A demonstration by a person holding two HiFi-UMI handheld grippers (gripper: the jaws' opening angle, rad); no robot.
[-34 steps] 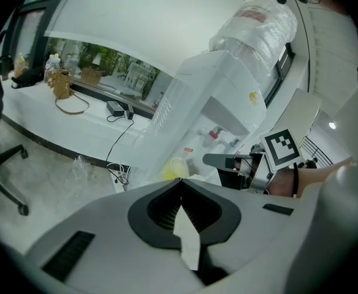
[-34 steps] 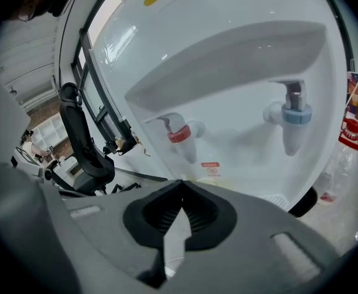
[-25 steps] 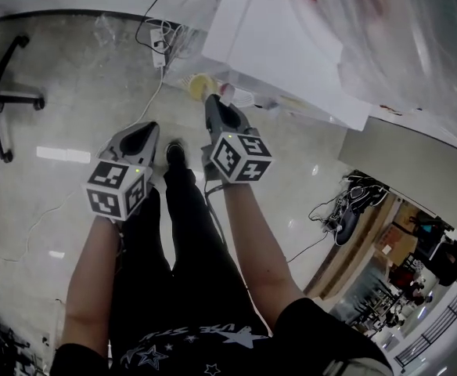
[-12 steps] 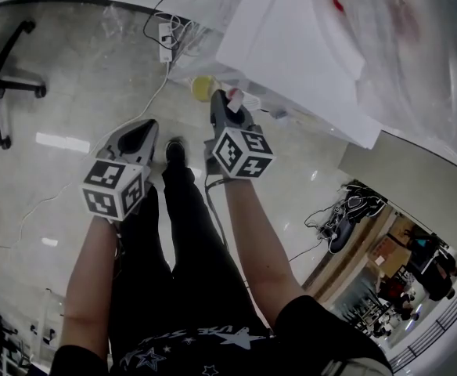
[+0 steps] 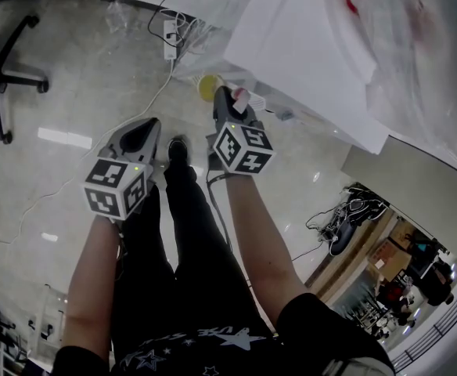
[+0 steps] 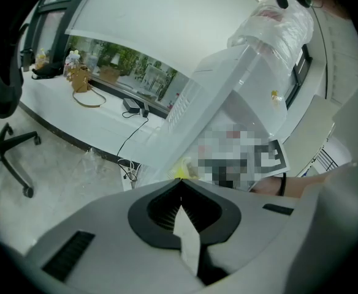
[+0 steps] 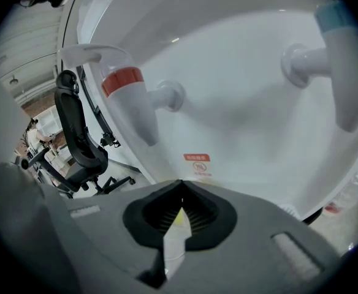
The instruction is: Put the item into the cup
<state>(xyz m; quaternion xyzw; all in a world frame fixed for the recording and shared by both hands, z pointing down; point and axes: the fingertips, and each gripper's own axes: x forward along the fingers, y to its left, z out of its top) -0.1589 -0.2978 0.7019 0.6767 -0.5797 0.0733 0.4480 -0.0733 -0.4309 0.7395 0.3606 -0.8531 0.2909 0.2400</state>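
My right gripper [image 5: 222, 95] is shut and held up close to a white water dispenser [image 5: 307, 45]. In the right gripper view the shut jaws [image 7: 179, 182] point at the dispenser's front panel [image 7: 240, 121], below a red-capped tap [image 7: 130, 103] and a blue-capped tap [image 7: 344, 66]. A yellow round thing [image 5: 206, 87], perhaps a cup, sits at the dispenser just left of the right gripper's tip. My left gripper [image 5: 145, 128] hangs lower at the left, shut and empty, over the floor; its view [image 6: 180, 181] faces the dispenser and the yellow thing [image 6: 180, 169]. No item shows between either pair of jaws.
A clear plastic bag [image 5: 424, 45] drapes over the dispenser's top. A power strip [image 5: 170, 34] and cables lie on the shiny floor. An office chair [image 5: 1, 61] stands at far left. The person's legs and shoes [image 5: 175, 151] are below the grippers.
The right gripper has crept slightly forward toward the dispenser's taps, and the head view has shifted a little. The left gripper has stayed about where it was.
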